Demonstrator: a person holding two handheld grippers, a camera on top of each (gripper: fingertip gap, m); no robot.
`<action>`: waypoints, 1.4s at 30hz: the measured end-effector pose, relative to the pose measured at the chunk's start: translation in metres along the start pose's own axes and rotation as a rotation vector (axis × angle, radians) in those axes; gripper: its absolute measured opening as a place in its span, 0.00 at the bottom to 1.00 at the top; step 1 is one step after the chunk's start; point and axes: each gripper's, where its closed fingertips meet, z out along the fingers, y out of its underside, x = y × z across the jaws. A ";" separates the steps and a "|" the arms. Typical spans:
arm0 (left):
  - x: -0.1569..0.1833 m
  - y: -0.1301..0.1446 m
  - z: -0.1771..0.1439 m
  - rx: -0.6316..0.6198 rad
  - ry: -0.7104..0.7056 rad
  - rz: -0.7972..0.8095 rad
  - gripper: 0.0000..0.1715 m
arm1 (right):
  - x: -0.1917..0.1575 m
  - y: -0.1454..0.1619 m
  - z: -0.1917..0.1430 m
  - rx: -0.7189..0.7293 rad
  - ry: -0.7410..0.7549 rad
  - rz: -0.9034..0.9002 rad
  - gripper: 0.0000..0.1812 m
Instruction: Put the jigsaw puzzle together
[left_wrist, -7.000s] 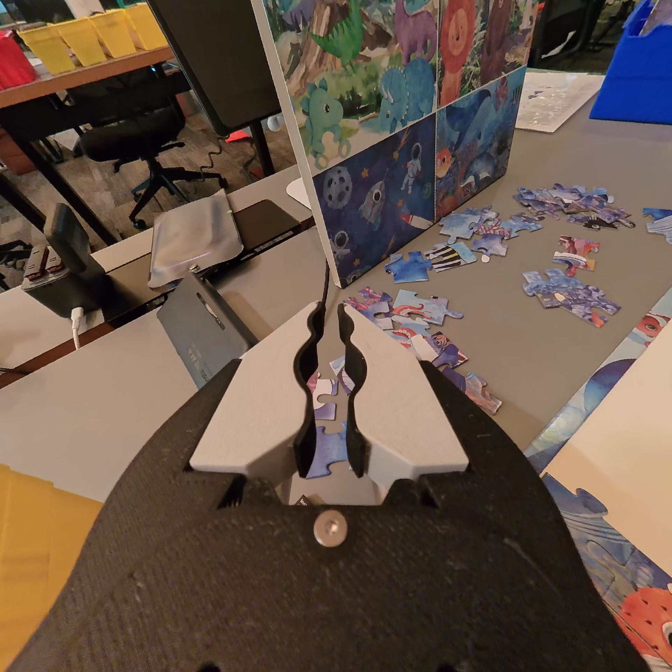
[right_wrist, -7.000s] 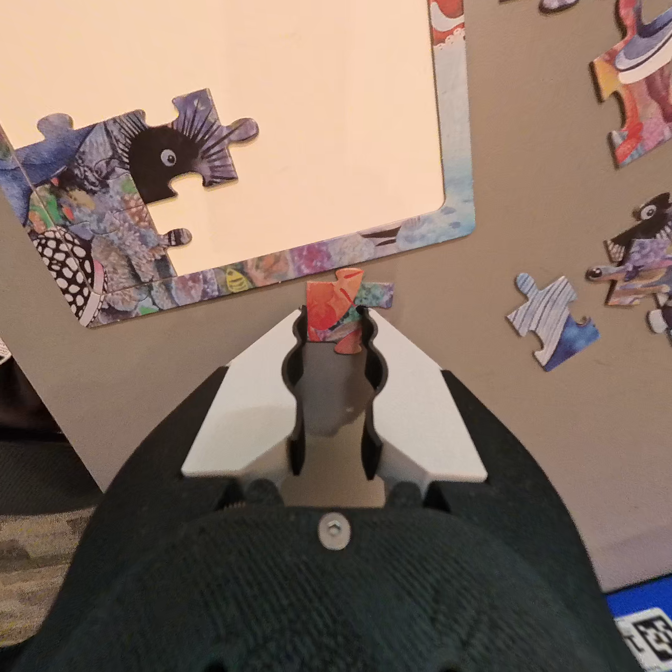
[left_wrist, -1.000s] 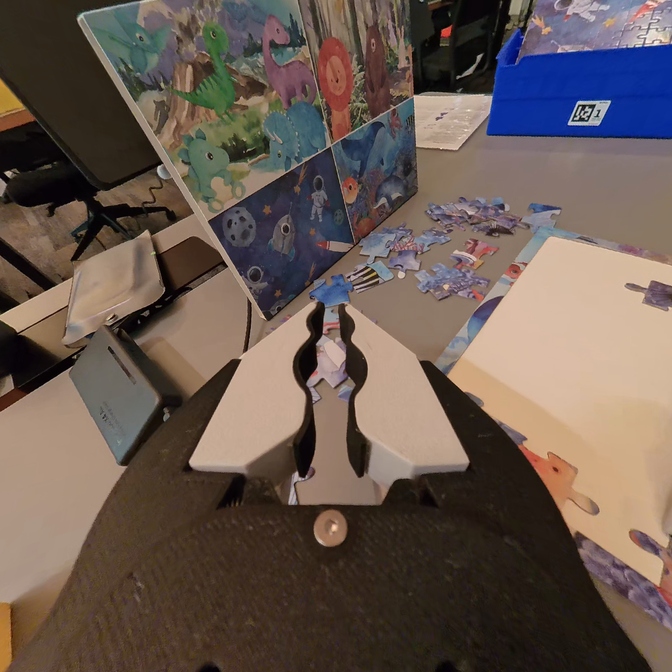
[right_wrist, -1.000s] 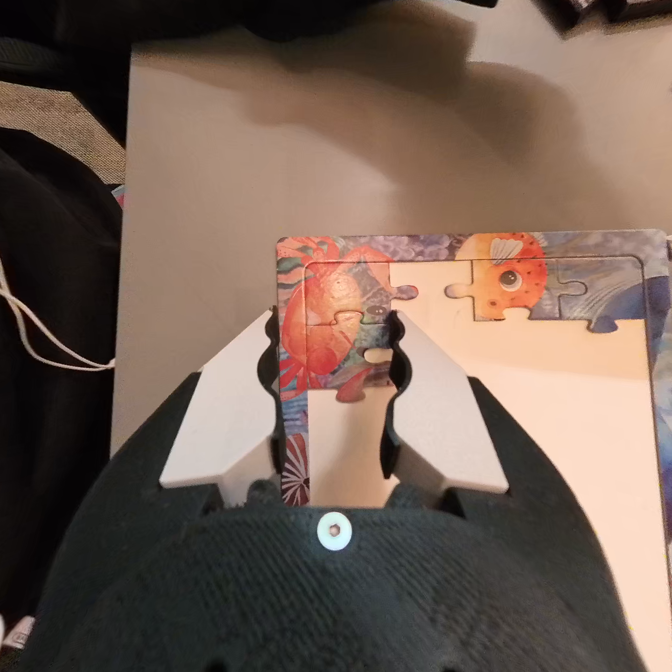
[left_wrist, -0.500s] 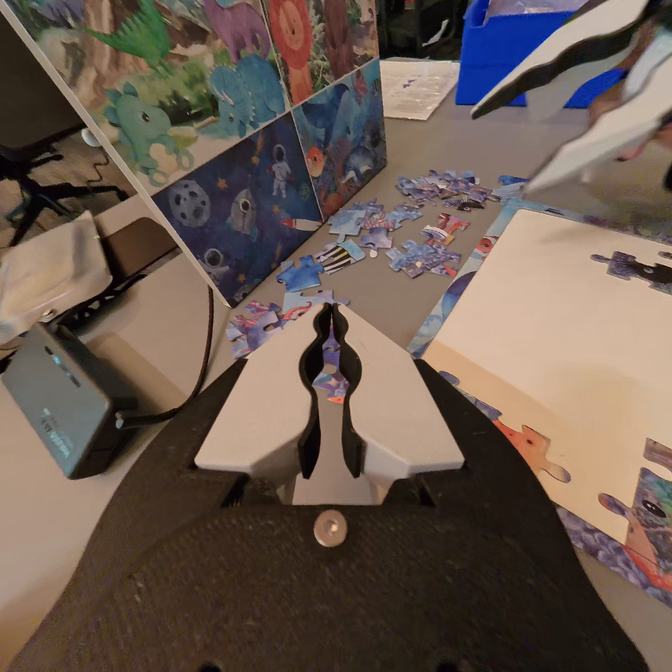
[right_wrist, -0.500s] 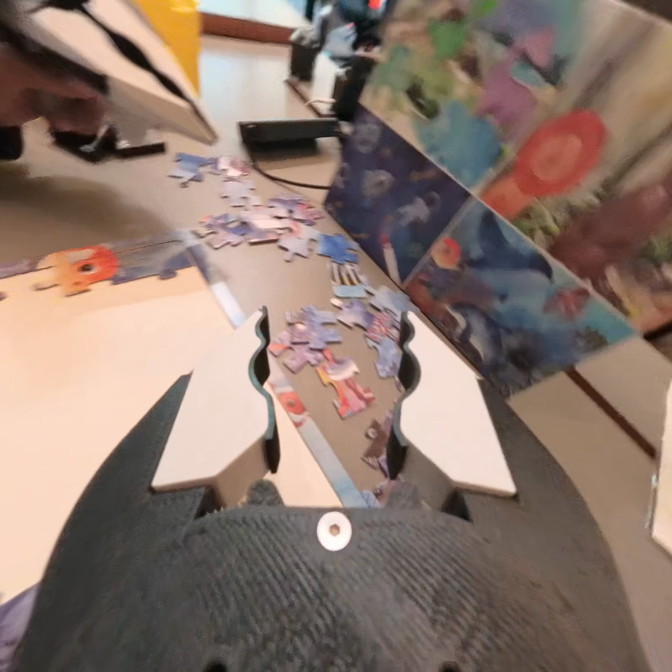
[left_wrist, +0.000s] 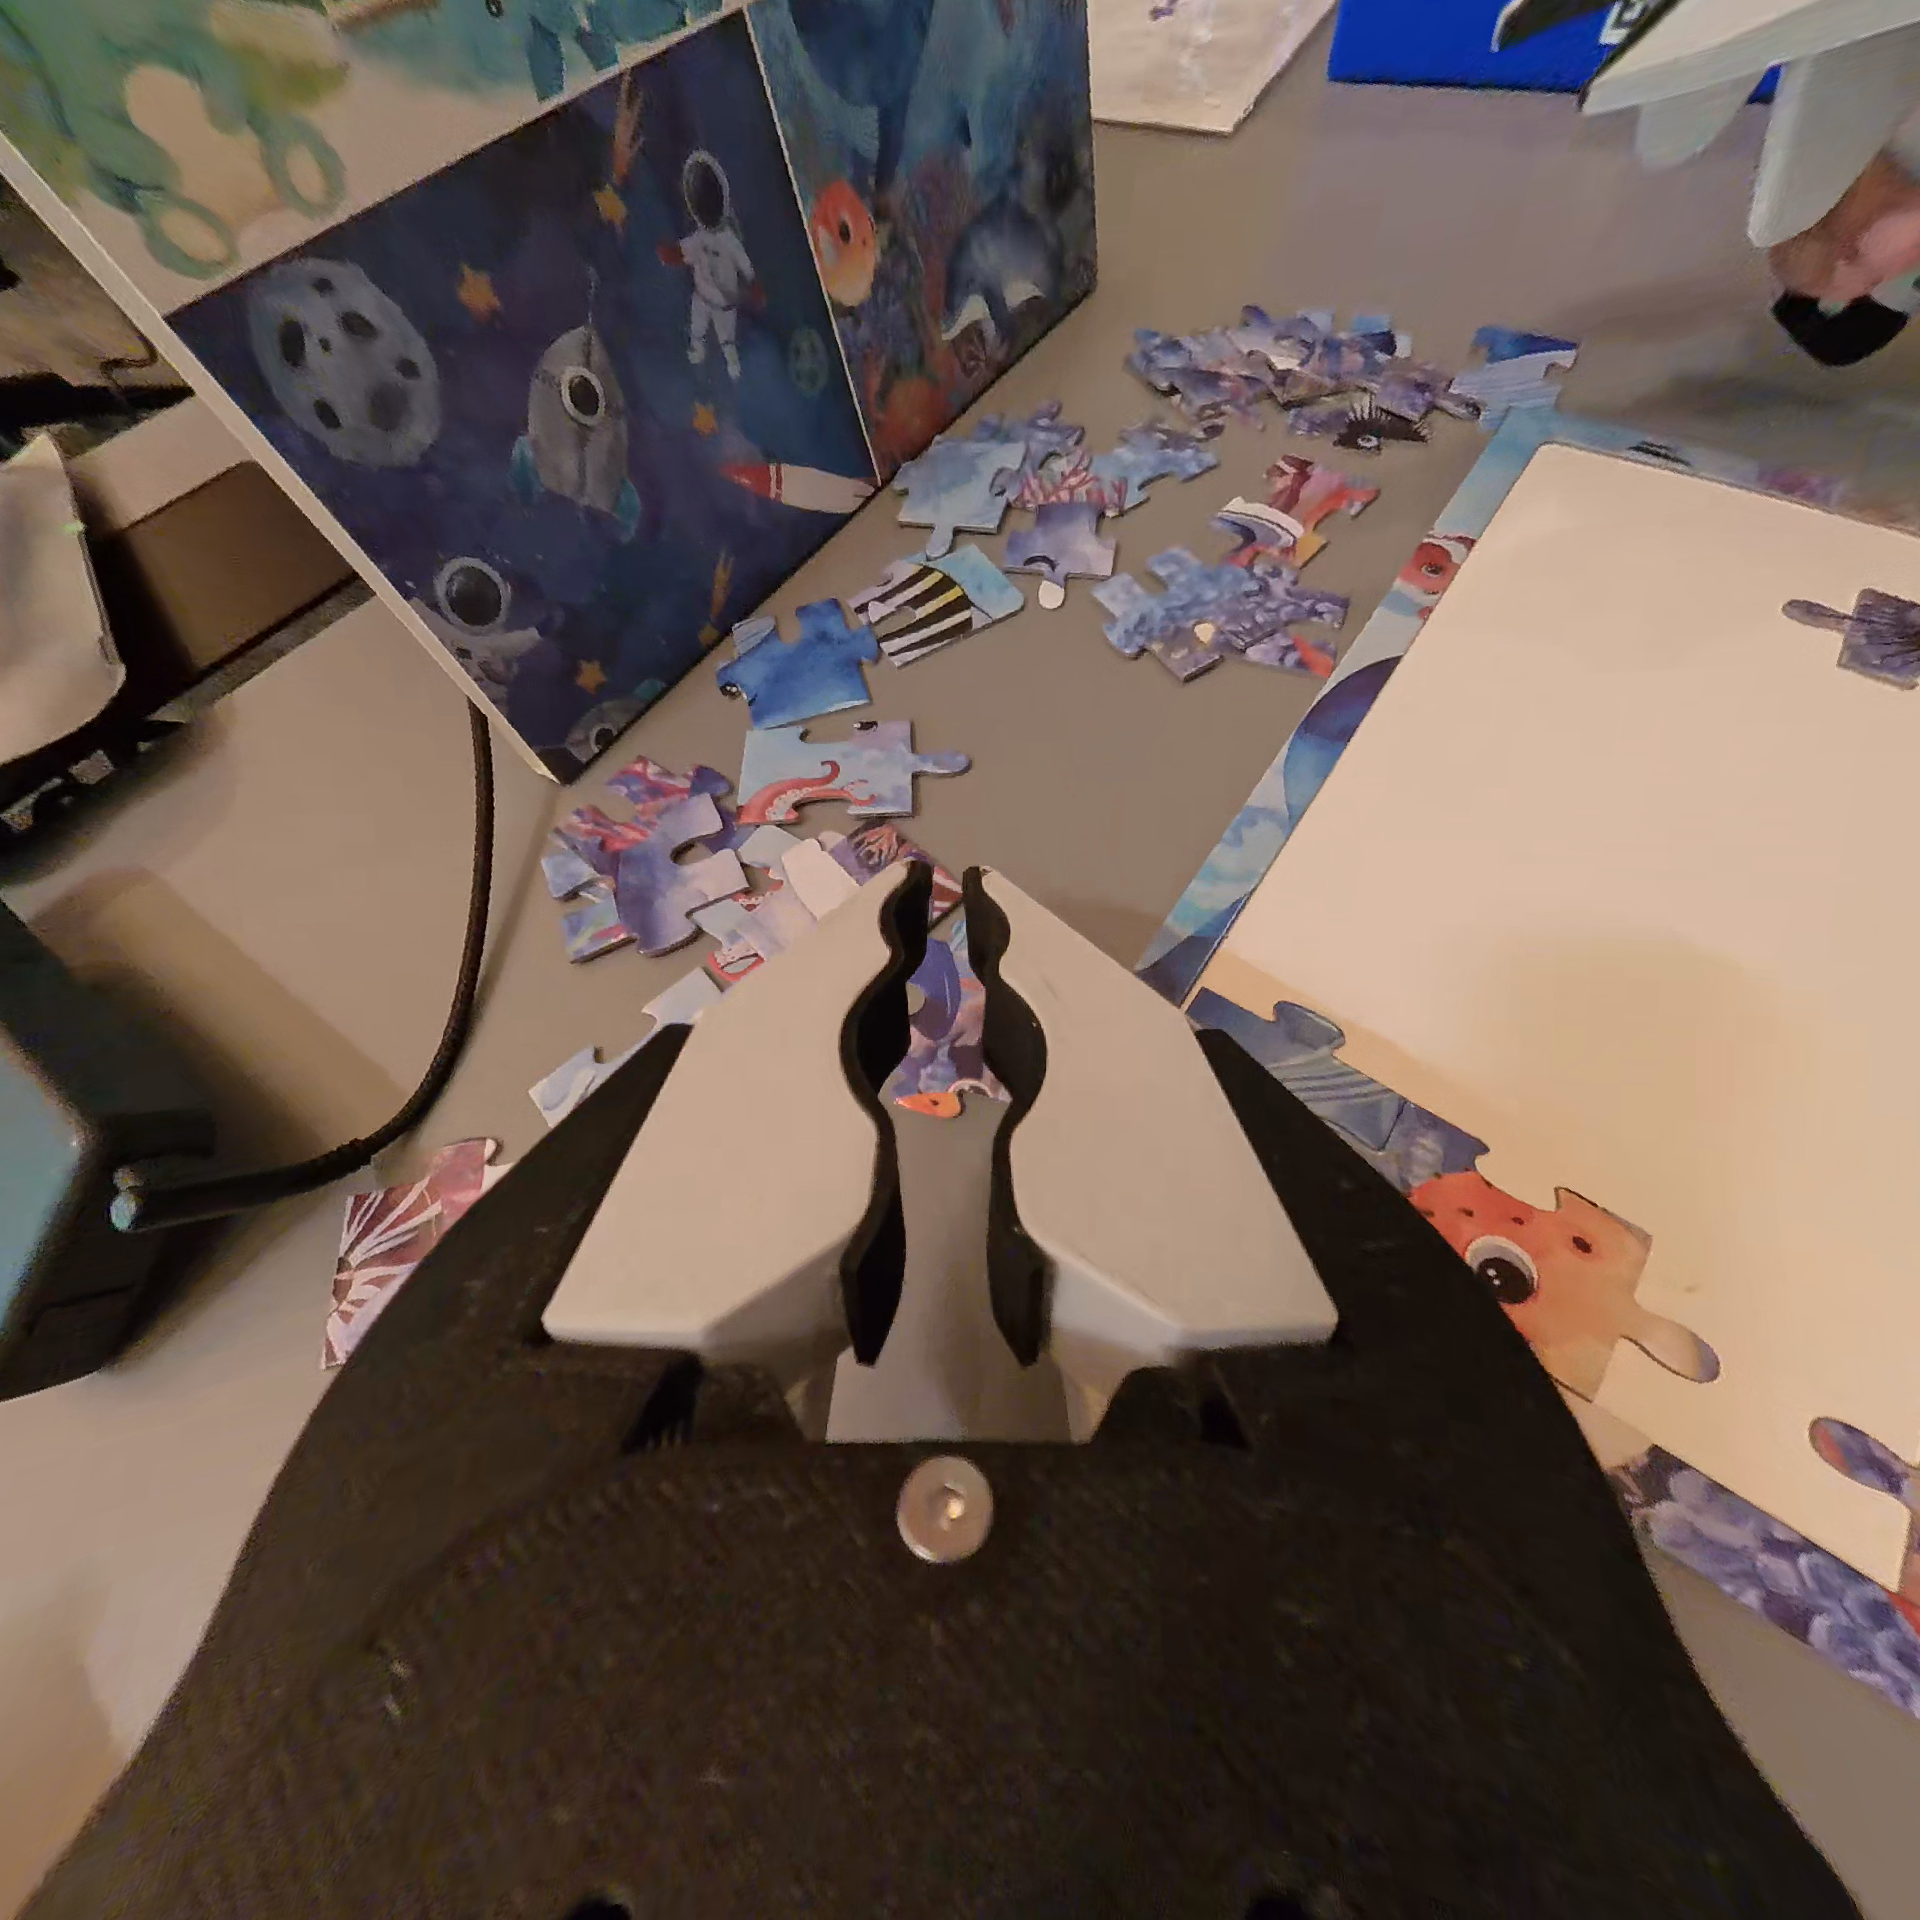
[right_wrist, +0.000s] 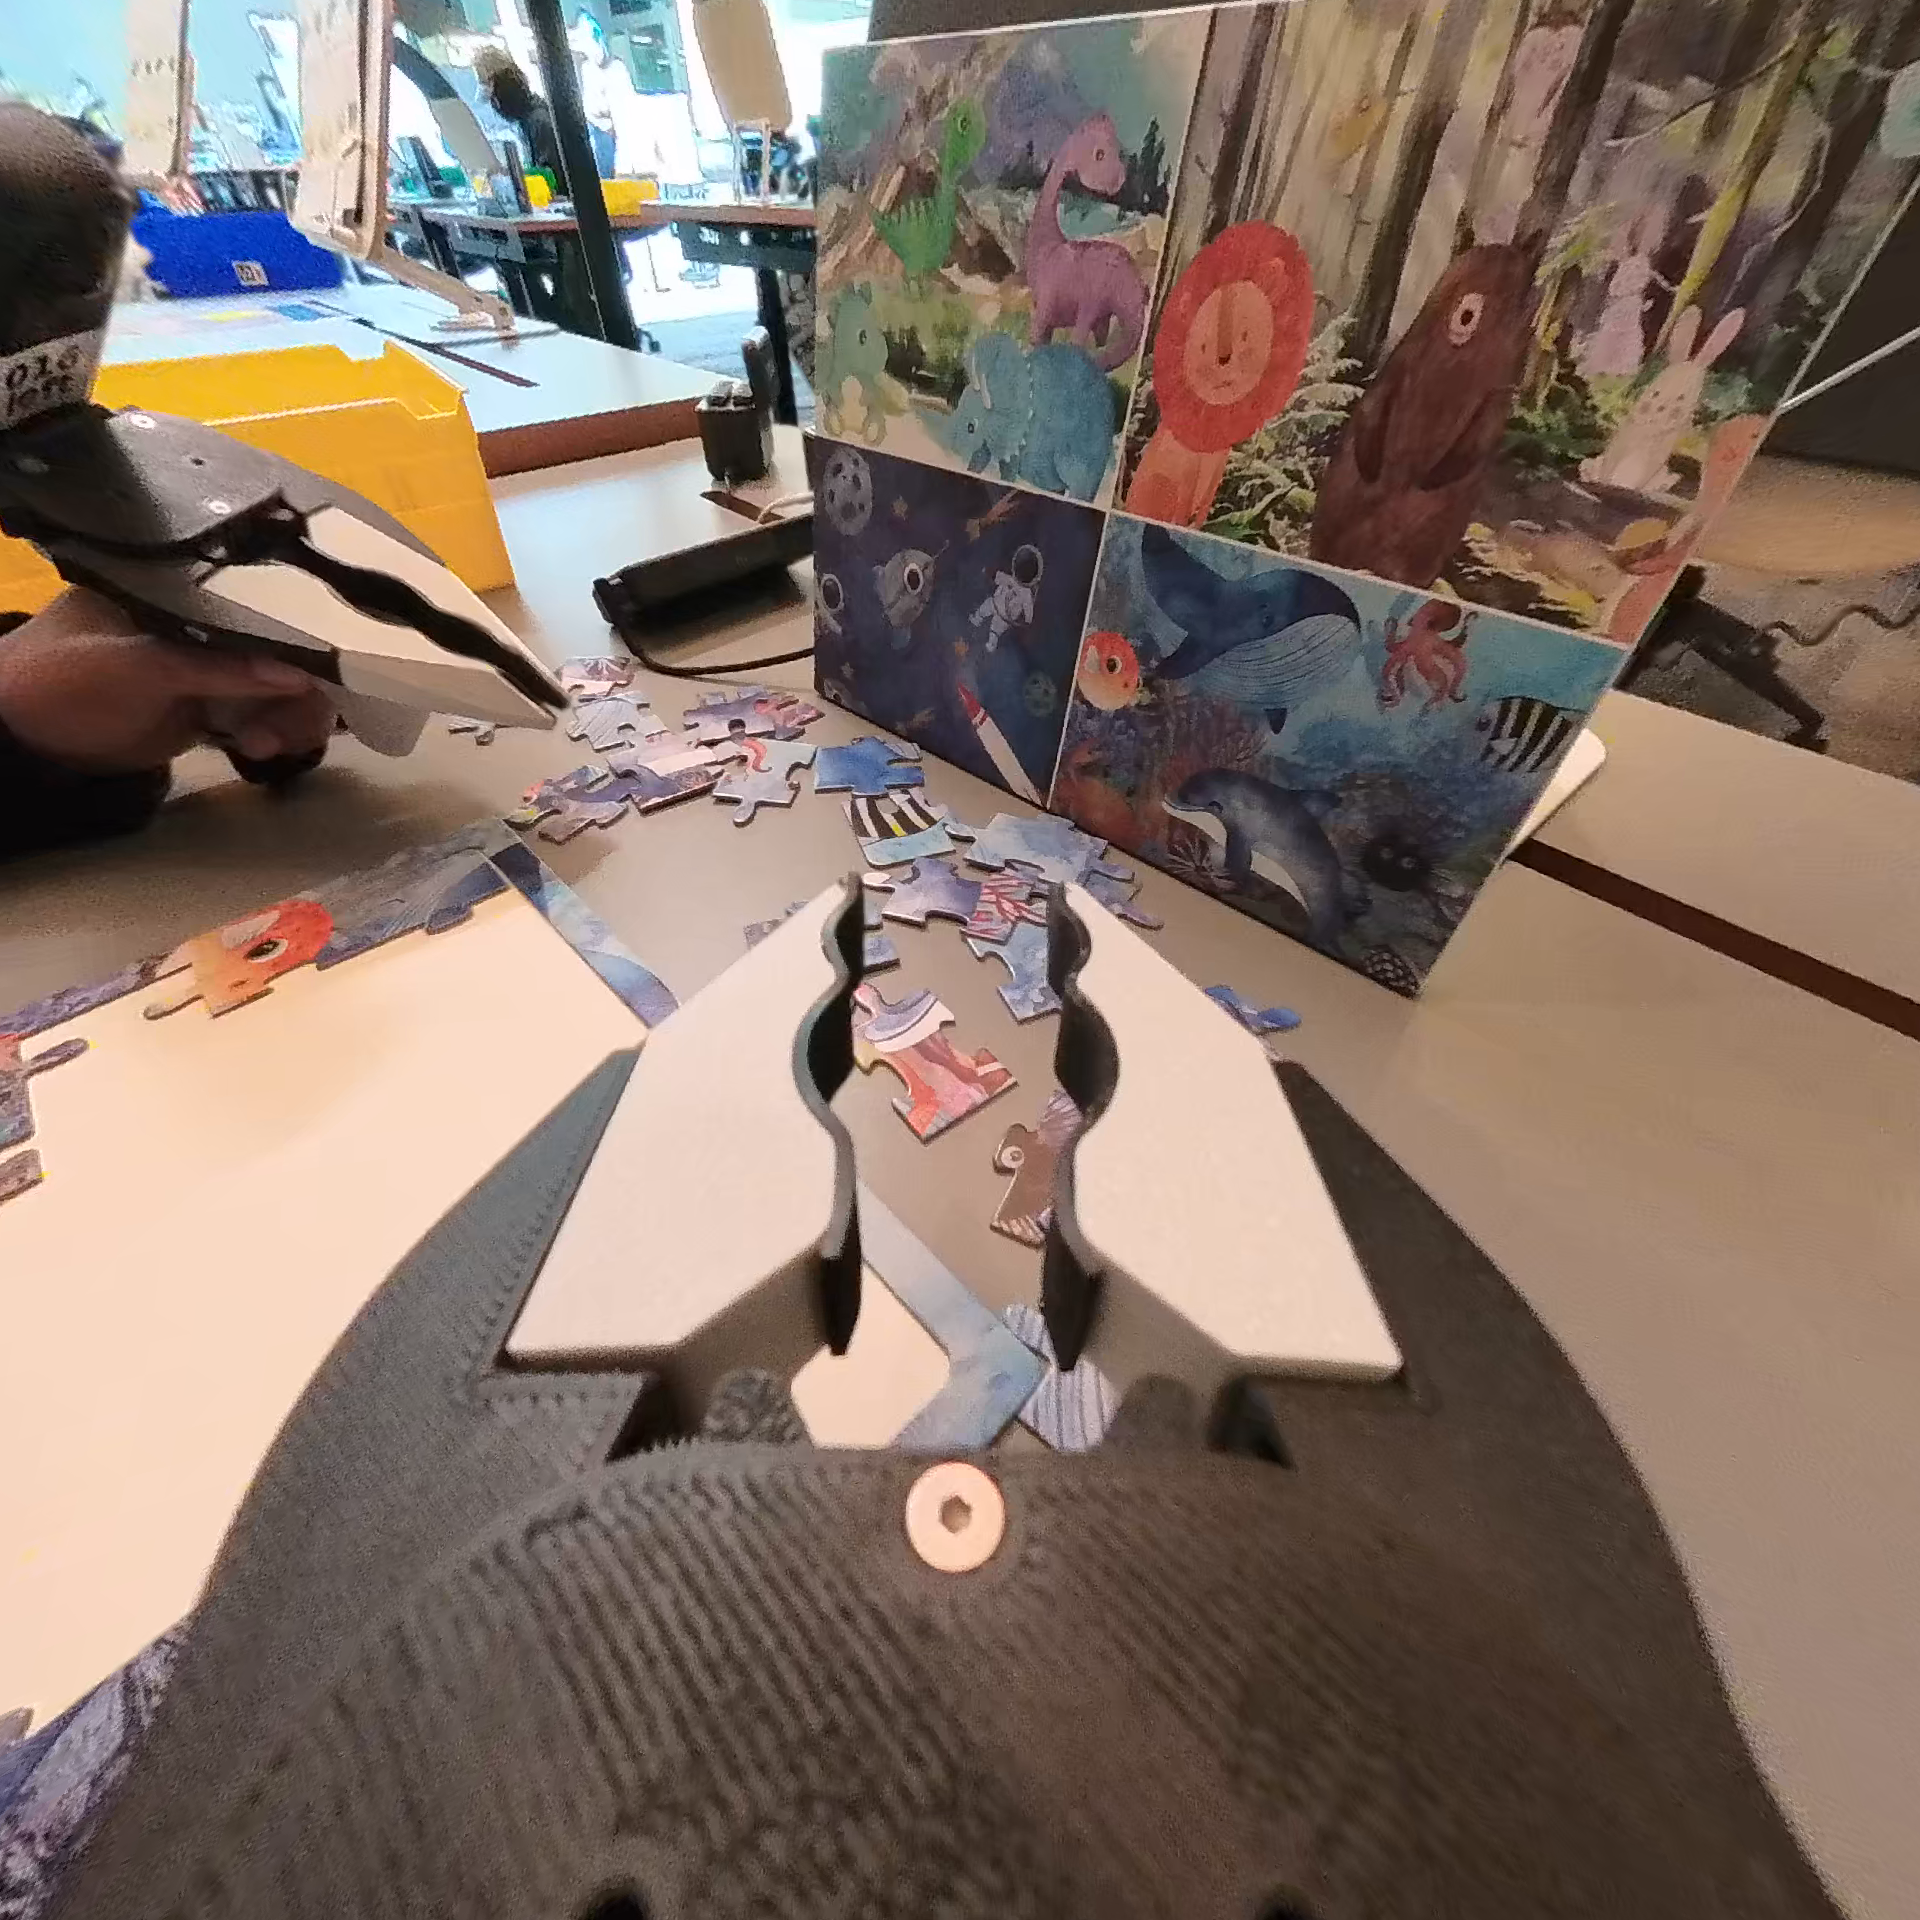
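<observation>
Withdrawn from tray (right_wrist: 582, 940) since last frame: right gripper (right_wrist: 956, 914), spread, empty, over loose pieces (right_wrist: 935, 1070) beside tray. Left gripper (left_wrist: 943, 883) nearly closed, empty, beside tray. Step: selecting next piece. Next: descend, pinch one edge.

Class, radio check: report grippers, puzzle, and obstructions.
Left gripper nearly shut, empty. Right gripper open, empty, above loose pieces. Puzzle tray mostly unfilled. Picture board stands behind the pieces.
</observation>
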 end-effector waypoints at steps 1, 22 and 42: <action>0.001 -0.001 0.000 0.009 0.001 -0.001 0.03 | 0.001 0.001 0.000 0.003 0.001 0.006 0.19; -0.074 -0.013 -0.042 0.144 -0.252 -0.193 0.09 | 0.025 -0.012 -0.019 0.107 0.118 -0.044 0.03; -0.065 -0.011 -0.035 0.120 -0.210 -0.174 0.10 | 0.026 -0.004 -0.014 0.076 0.109 -0.022 0.03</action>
